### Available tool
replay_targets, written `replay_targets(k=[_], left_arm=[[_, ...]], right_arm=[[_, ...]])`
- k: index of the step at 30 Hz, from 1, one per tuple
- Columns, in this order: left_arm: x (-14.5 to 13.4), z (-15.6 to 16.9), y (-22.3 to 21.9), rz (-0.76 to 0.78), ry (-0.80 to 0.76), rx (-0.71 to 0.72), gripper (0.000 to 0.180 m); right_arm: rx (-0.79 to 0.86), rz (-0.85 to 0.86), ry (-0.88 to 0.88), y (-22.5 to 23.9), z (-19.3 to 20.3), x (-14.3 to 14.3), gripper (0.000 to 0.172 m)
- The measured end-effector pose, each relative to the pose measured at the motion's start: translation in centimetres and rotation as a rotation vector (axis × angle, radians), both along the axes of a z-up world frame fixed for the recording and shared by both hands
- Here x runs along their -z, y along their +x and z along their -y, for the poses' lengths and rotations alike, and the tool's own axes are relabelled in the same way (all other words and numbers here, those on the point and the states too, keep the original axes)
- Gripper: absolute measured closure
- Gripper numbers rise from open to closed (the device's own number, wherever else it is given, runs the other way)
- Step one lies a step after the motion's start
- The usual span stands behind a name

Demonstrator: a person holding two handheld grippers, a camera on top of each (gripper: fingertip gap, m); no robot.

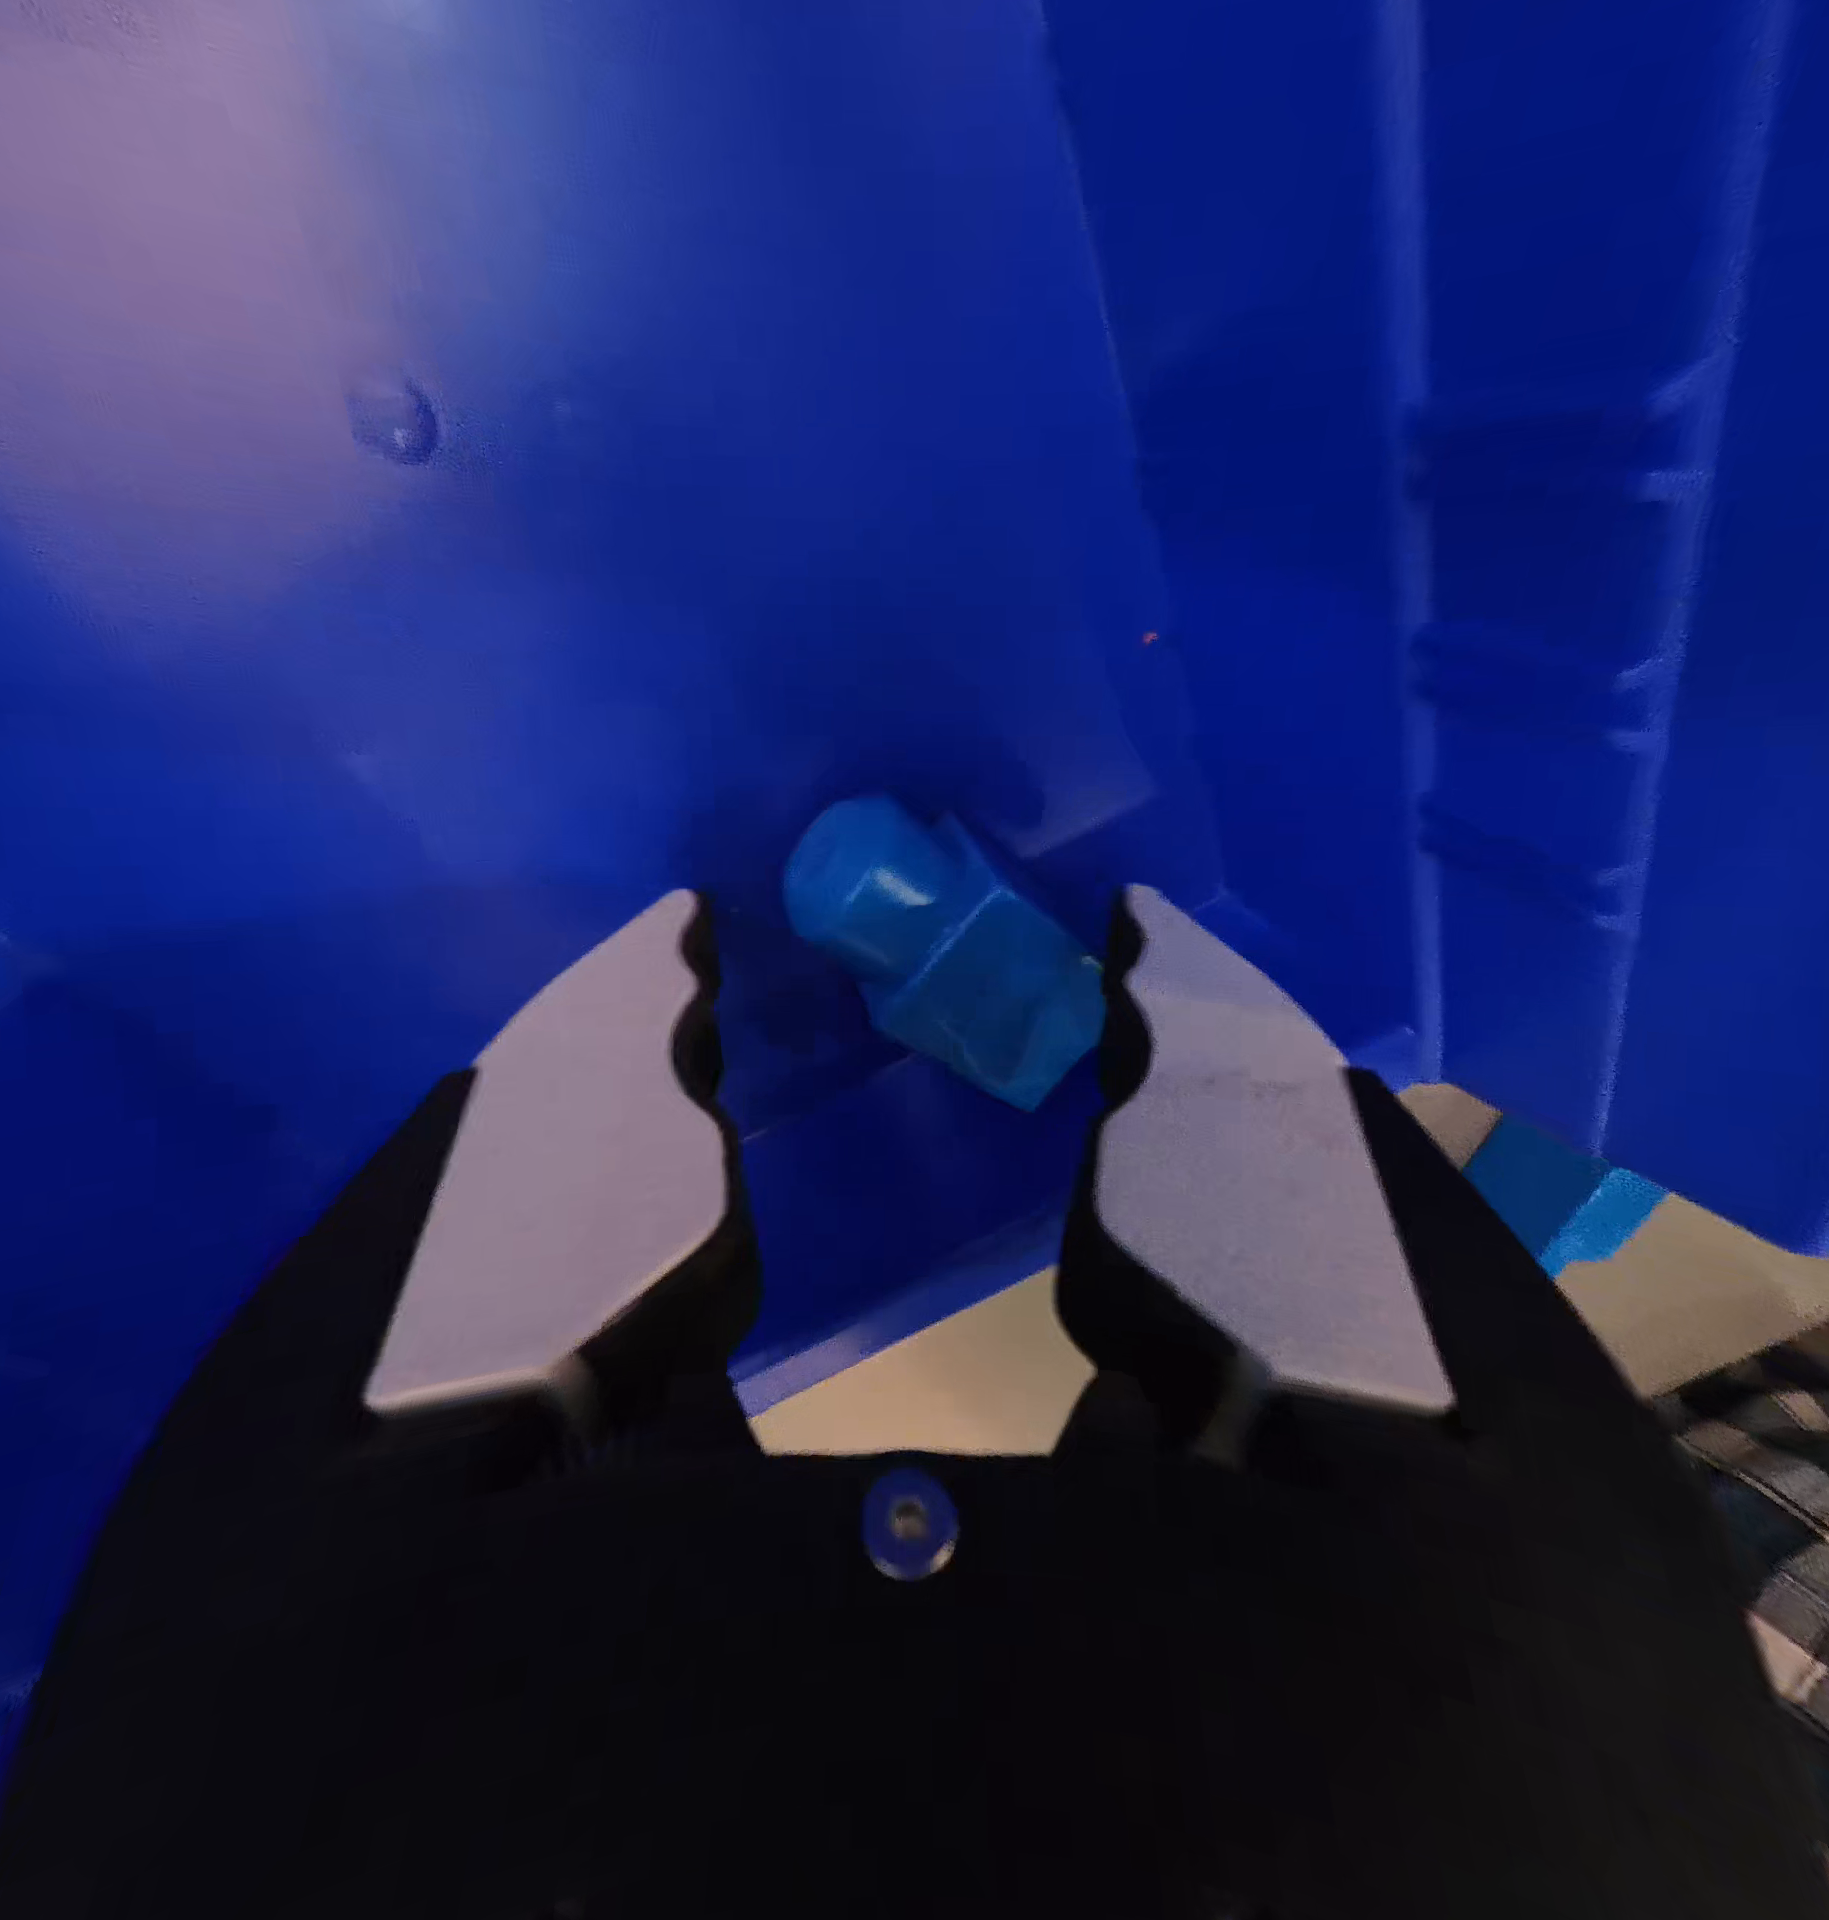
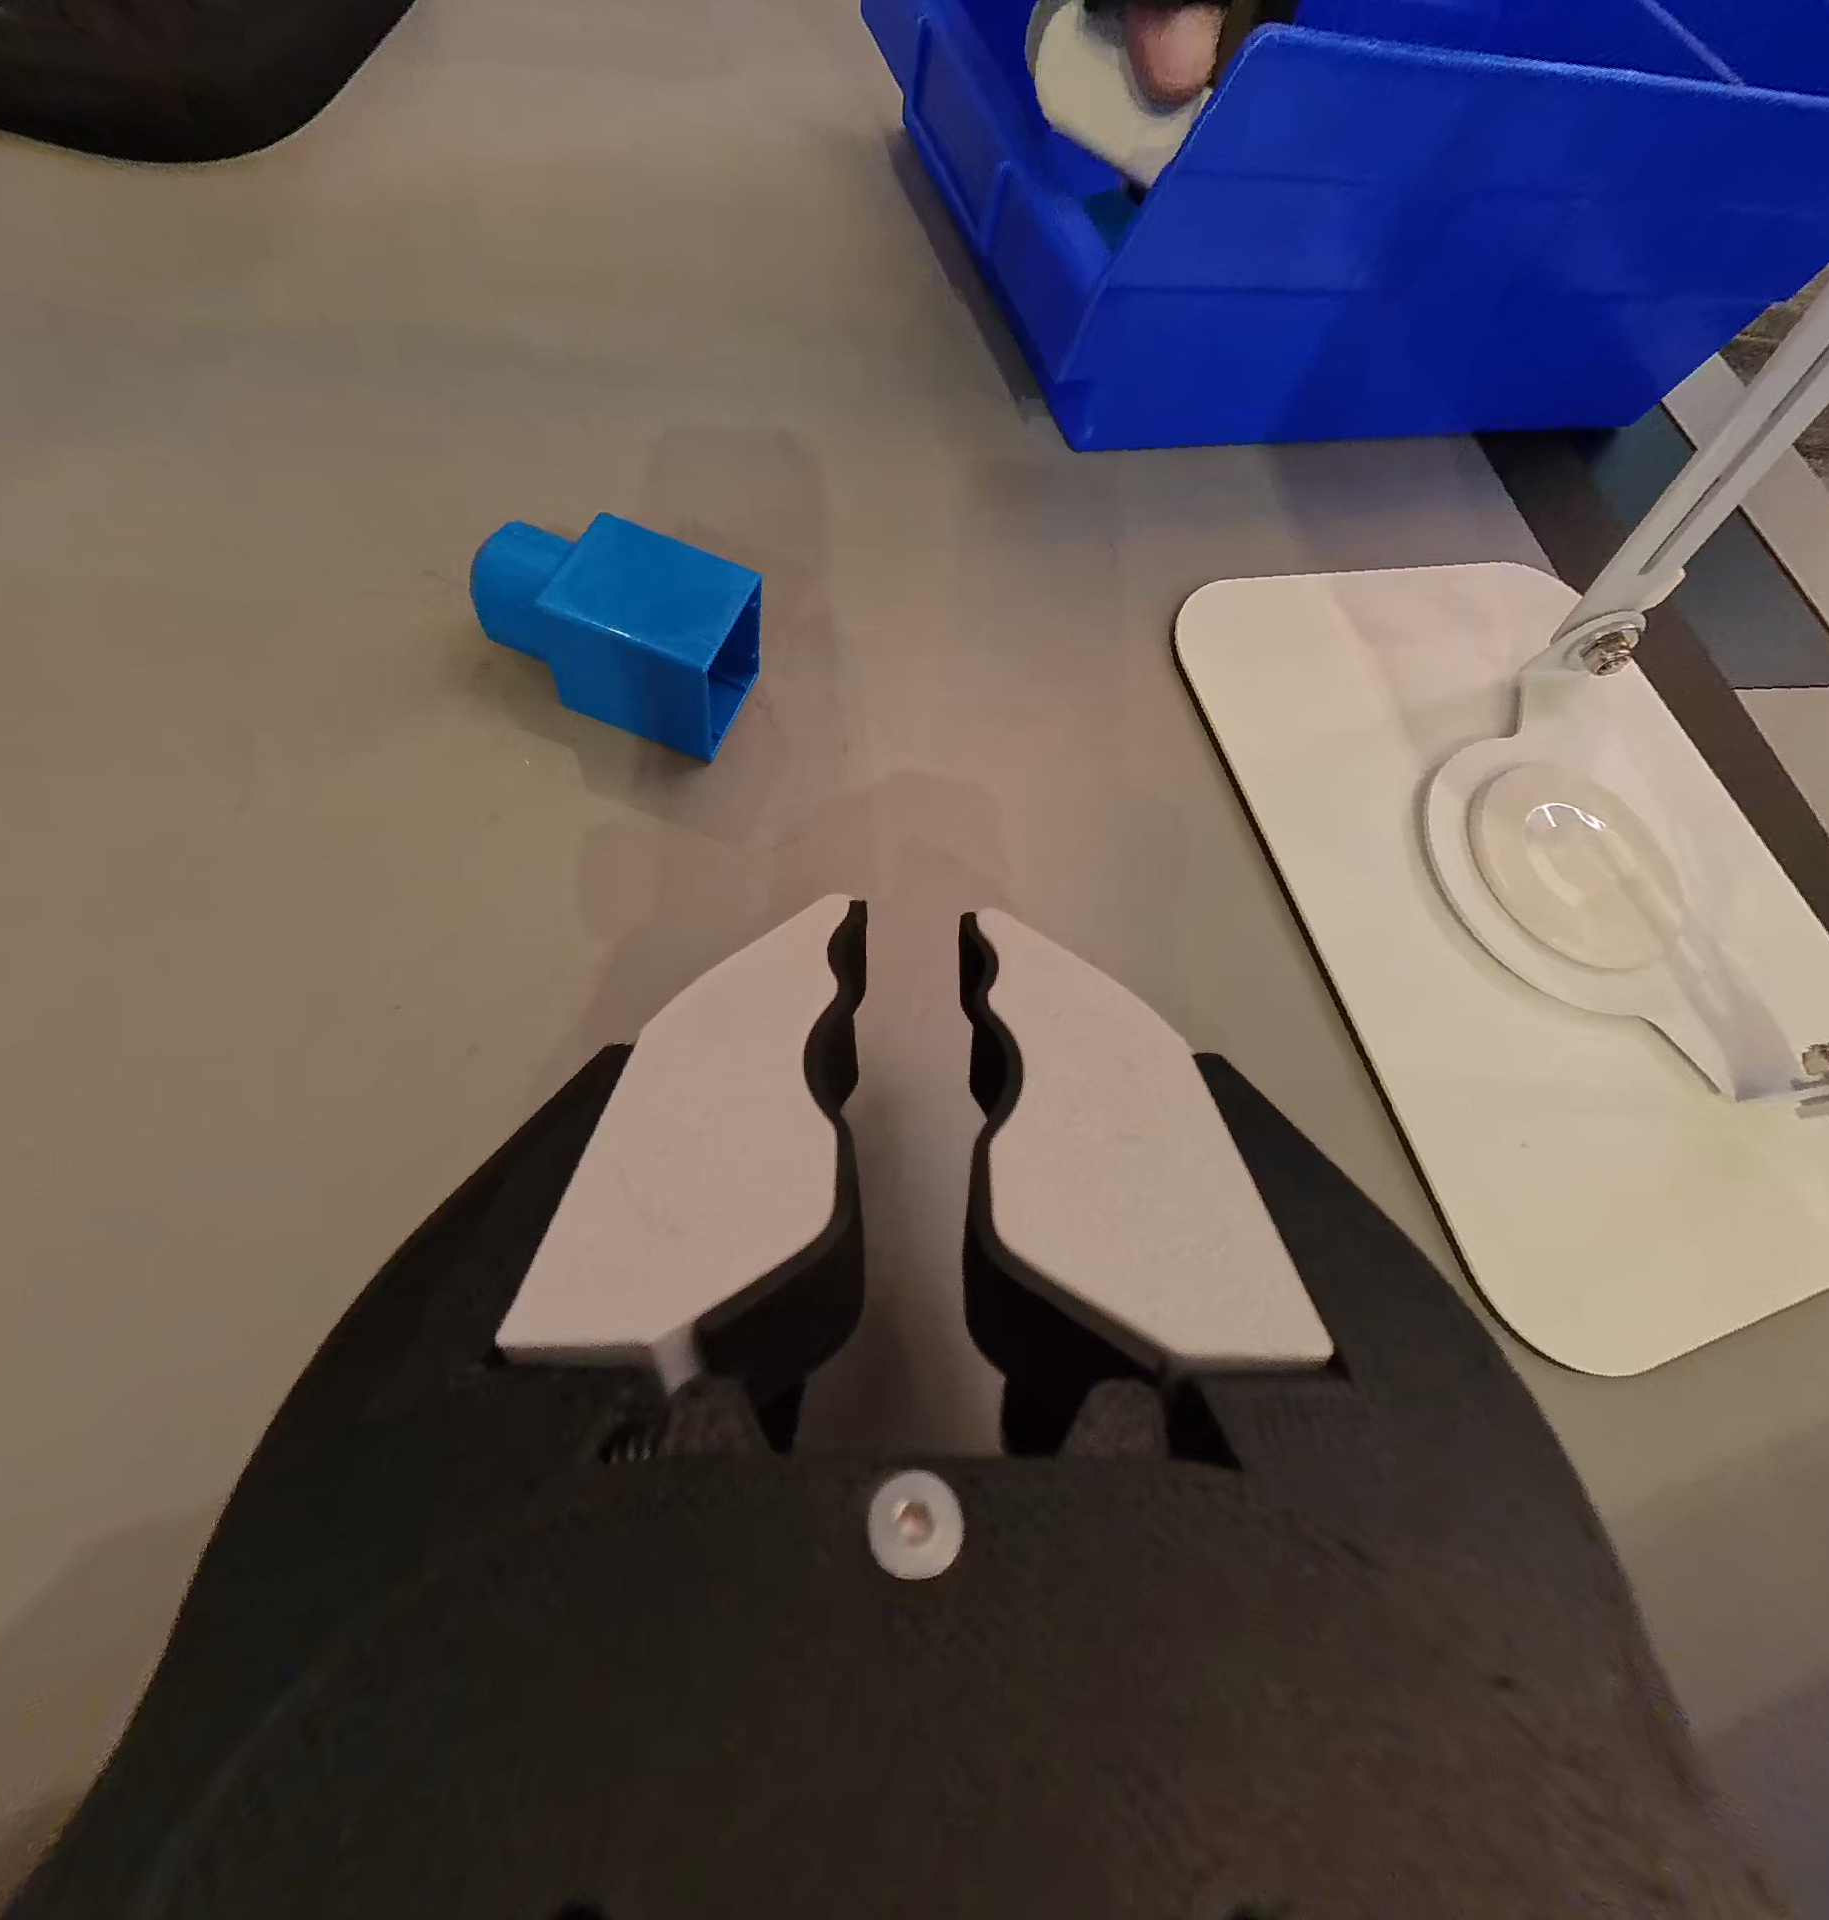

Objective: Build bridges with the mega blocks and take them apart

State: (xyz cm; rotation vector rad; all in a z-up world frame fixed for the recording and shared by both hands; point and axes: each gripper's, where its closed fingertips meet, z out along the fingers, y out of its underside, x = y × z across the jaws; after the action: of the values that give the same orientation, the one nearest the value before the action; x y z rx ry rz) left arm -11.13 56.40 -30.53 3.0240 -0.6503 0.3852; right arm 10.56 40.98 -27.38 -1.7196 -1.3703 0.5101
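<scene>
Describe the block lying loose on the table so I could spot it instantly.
On the grey table, left of the blue bin and ahead of the right gripper, lies a light blue block. It rests on its side: square hollow body, one round stud pointing left.

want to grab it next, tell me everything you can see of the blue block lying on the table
The block is bright blue glossy plastic: a square hollow body with one round stud on its end. It lies on its side on the grey table, stud toward the far left, open end toward the near right. Nothing else touches it. It sits ahead and left of the right gripper, whose jaws are slightly apart and empty.
</scene>
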Motion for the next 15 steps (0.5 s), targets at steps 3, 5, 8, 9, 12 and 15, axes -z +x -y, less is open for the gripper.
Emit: replay_targets(k=[3,5,8,9,12,15], left_arm=[[0.1,0.2,0.5,-0.005,-0.024,0.021,0.125],[0.2,0.0,0.5,-0.02,-0.027,0.03,0.128],[0.2,-0.1,0.5,-0.035,-0.005,0.063,0.133],[0.2,-0.2,0.5,-0.034,0.012,0.07,0.136],[-0.3,-0.6,0.6,-0.018,0.092,0.079,0.139],[-2.3,-0.4,1.2,0.055,0.19,0.092,0.14]], right_arm=[[0.002,0.003,0.005,0.1,0.0,0.0,0.155],[0.003,0.005,0.007,0.1,0.0,0.0,0.155],[0.003,0.01,0.012,0.1,0.0,0.0,0.154],[0.003,0.012,0.013,0.1,0.0,0.0,0.154],[0.001,0.012,0.013,0.1,0.0,0.0,0.154],[0.001,0.012,0.011,0.1,0.0,0.0,0.154]])
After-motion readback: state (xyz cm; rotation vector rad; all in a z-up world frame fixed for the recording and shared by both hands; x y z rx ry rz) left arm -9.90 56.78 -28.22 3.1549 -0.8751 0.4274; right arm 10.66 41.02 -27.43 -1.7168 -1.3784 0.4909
